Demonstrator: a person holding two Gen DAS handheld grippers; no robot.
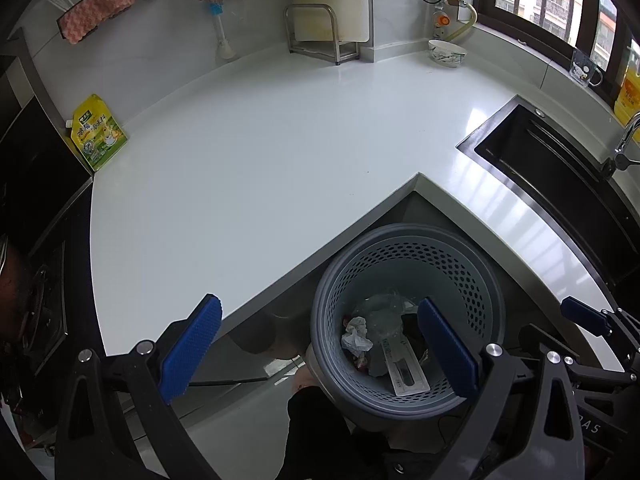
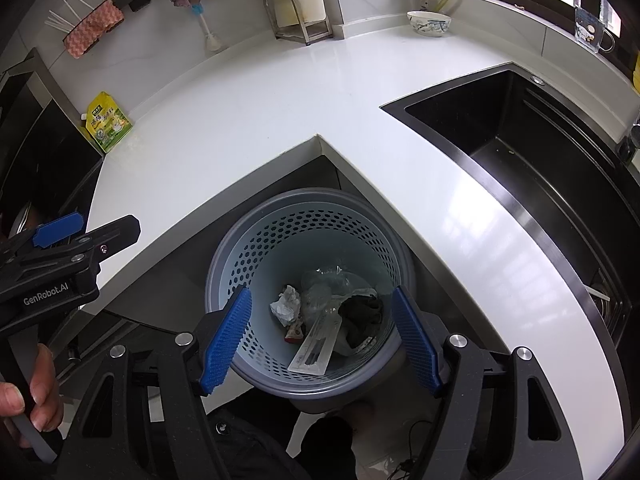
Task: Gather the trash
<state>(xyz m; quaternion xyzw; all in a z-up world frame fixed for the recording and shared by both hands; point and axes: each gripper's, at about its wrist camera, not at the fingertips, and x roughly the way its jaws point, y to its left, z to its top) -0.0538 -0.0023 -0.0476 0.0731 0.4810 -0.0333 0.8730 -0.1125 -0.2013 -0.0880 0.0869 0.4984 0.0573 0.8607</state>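
The trash lies in the bin [image 2: 306, 216], which stands on the floor in the inside corner of the counter [image 2: 280, 92]. At its bottom I can make out a crumpled tissue [image 2: 286, 304], a long flat white packet [image 2: 316, 350], some clear plastic [image 2: 320, 290] and a dark wad [image 2: 362, 316].

My right gripper [image 2: 322, 338] hangs over the bin's mouth with its jaws wide apart and nothing between them. My left gripper [image 1: 318, 346] is spread just as wide and empty too, one blue pad [image 1: 192, 350] over the counter's edge and the other above the bin.

I judge the dropping step is done for whatever I last carried, and the task is near its end, or between items. The counter shows no loose scrap that I can see. What stands on it looks like kitchen goods: a green pouch [image 1: 98, 134] at the far left, a bowl [image 1: 447, 52] by the window, a rack [image 1: 320, 32] at the wall, the sink [image 2: 532, 152] to the right.

The next move calls for a look round for anything left. If none turns up, I lift both tools away from the bin.
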